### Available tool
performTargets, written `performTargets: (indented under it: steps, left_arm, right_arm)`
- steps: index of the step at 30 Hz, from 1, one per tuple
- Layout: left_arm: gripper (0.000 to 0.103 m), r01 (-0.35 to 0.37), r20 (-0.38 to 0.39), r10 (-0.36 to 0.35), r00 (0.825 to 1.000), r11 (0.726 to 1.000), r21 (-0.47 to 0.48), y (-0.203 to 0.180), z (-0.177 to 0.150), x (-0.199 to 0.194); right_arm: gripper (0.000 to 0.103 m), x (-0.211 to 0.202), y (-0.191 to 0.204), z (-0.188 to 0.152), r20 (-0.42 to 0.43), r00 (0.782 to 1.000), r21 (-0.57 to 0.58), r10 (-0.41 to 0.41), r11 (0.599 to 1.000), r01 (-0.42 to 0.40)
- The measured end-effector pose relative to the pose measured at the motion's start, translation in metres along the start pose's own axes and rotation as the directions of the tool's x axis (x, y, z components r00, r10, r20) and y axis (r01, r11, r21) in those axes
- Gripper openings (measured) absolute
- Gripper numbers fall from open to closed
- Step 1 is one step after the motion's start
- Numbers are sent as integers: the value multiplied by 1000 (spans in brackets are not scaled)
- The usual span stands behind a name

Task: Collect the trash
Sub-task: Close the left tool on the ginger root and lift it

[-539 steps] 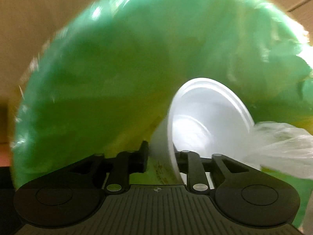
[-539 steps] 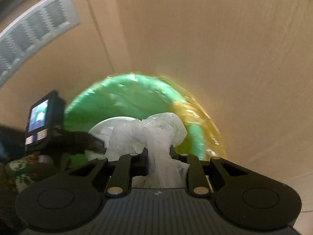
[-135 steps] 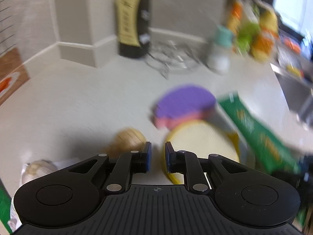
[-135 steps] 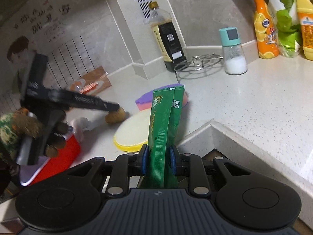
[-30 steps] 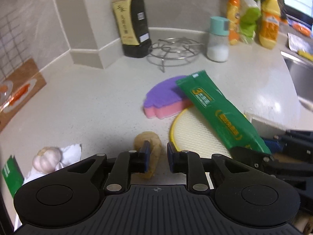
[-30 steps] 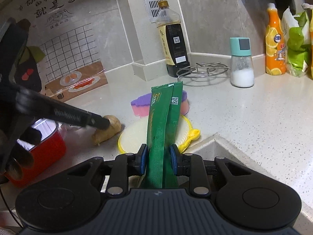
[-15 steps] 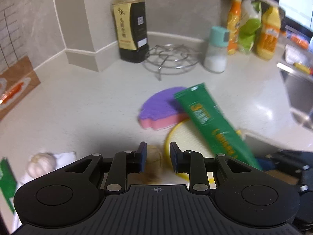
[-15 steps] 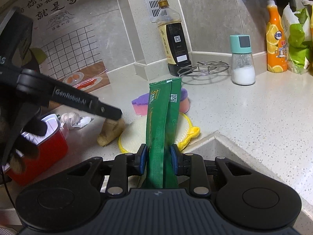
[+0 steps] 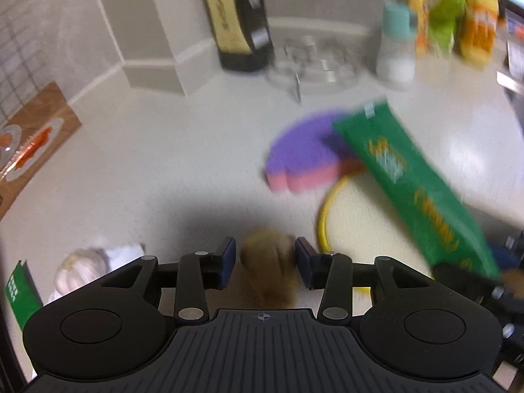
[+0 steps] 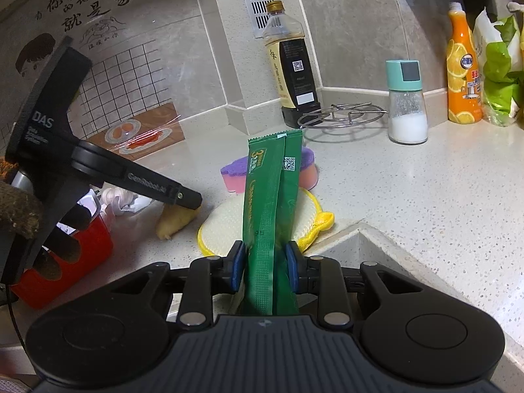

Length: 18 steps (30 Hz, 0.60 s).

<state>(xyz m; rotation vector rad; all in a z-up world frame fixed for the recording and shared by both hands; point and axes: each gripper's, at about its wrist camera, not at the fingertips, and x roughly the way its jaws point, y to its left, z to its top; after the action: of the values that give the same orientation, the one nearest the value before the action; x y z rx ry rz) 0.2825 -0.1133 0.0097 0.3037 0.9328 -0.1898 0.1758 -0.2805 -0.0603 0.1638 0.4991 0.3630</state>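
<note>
A brown ginger piece (image 9: 267, 275) lies on the pale counter (image 9: 147, 163), between the fingers of my left gripper (image 9: 264, 262). Its jaws are opening and the pads stand just off the ginger on both sides. In the right wrist view the left gripper (image 10: 193, 201) tips down onto the ginger (image 10: 173, 221). My right gripper (image 10: 264, 267) is shut on a long green packet (image 10: 271, 196), which stands upright above the counter edge. The left wrist view is blurred; the green packet (image 9: 409, 177) slants across its right side.
A purple-and-pink sponge (image 10: 308, 170) and a yellow-rimmed round pad (image 10: 226, 222) lie behind the packet. Garlic on a tissue (image 9: 78, 271) and a red container (image 10: 65, 262) sit left. A sauce bottle (image 10: 294, 75), wire trivet (image 10: 344, 114) and salt shaker (image 10: 406, 104) stand at the back. A sink edge (image 10: 393, 245) lies right.
My left gripper has dropped forward over the ginger and its jaws have widened around it. The right gripper has kept still with the green packet.
</note>
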Motion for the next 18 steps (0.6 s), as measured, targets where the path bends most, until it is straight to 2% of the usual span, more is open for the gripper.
performTargets:
  steps: [8,11,14,16,18]
  left_arm:
    - [40,53,45,-51,998,998,-43,1,2,-7]
    - [40,82,62,-78,995,995,-56,1,-5,-18]
    - [40,69,103,-64,993,996,-48,0,-11,-37]
    - [40,90,153,-81,985,994,-56,-2,-17,-57]
    - [40,160,218,-142,966,985,-67,-6,-26,-83]
  right_arm:
    - [25,-1,-2,2,3,1000,22,9,1000,-9]
    - [23,-8,-3,6,12,999,50,44,998,-45]
    - [23,-22,-3,11,34,996,79,82,993,-84]
    - [23,-37,0,13,54,995,74,89,993,-93]
    - [23,-59,6,12,75,992,48,101,993,-105]
